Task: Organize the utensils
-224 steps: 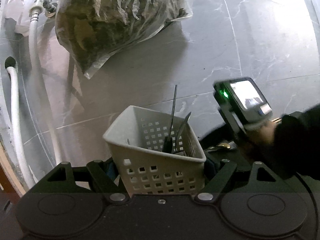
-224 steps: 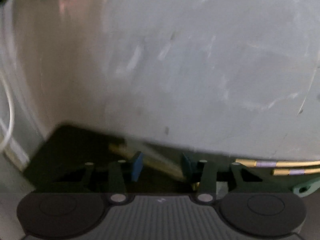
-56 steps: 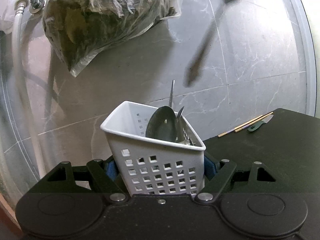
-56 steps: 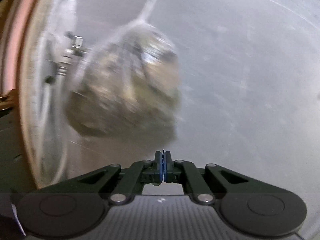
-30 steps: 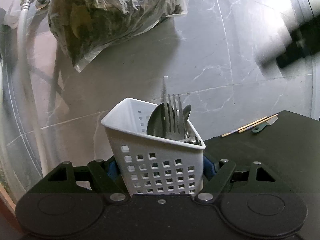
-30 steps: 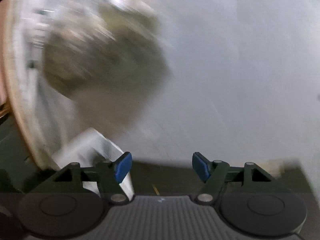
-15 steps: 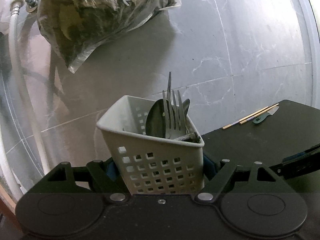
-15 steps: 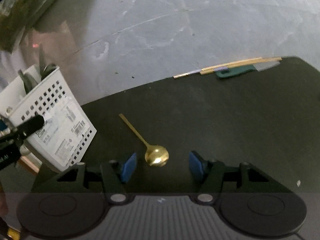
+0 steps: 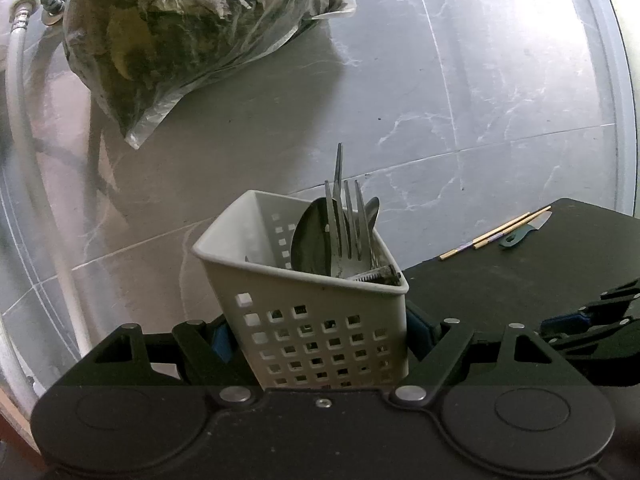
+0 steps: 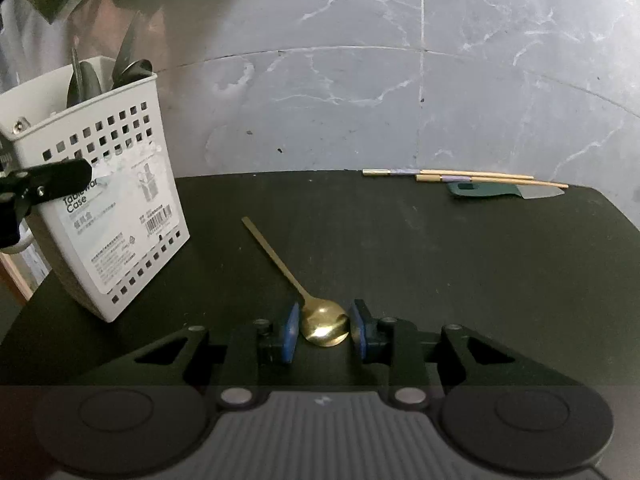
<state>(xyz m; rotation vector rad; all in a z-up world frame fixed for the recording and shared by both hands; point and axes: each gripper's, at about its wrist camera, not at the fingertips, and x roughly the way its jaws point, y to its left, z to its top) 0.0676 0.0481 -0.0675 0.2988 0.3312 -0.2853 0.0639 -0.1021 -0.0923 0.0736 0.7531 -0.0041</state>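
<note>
My left gripper (image 9: 320,340) is shut on a white perforated utensil basket (image 9: 312,320), which stands at the left edge of the black tabletop (image 10: 440,260). A fork (image 9: 348,220), a dark spoon (image 9: 312,240) and other utensils stand in it. A gold spoon (image 10: 324,326) lies on the tabletop with its handle pointing away to the left. My right gripper (image 10: 324,332) is low over it and its jaws are closing. The blue pads (image 10: 290,332) flank the spoon's bowl closely, with a sliver of gap on the right. The basket (image 10: 108,208) stands left of the spoon.
Two chopsticks (image 10: 460,176) and a green-handled knife (image 10: 500,190) lie at the tabletop's far edge. Beyond is grey marble floor with a plastic bag of leaves (image 9: 192,32) and a white hose (image 9: 24,120) at the left.
The right gripper has come down from above the basket to the tabletop, and its jaws have narrowed around the gold spoon's bowl. The left gripper and basket have stayed put.
</note>
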